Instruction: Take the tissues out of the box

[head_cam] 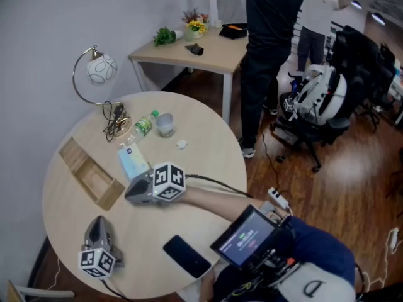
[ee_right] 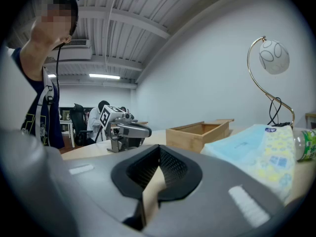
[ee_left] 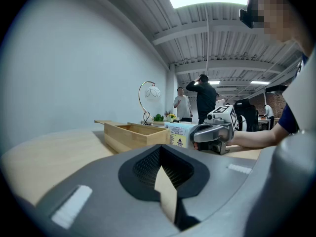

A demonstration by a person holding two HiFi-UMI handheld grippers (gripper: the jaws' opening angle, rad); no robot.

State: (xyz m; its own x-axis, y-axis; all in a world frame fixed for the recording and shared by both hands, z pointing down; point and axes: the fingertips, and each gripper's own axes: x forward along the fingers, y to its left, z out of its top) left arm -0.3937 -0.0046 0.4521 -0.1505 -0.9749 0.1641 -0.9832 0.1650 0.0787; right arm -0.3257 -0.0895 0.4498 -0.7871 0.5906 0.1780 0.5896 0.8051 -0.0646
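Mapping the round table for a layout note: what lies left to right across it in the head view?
From the left: wooden box → tissue pack → cup → small white wad.

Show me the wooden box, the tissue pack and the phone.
wooden box (head_cam: 94, 181), head view, bare inner floor.
tissue pack (head_cam: 132, 162), head view, top face.
phone (head_cam: 186, 255), head view, middle of its screen.
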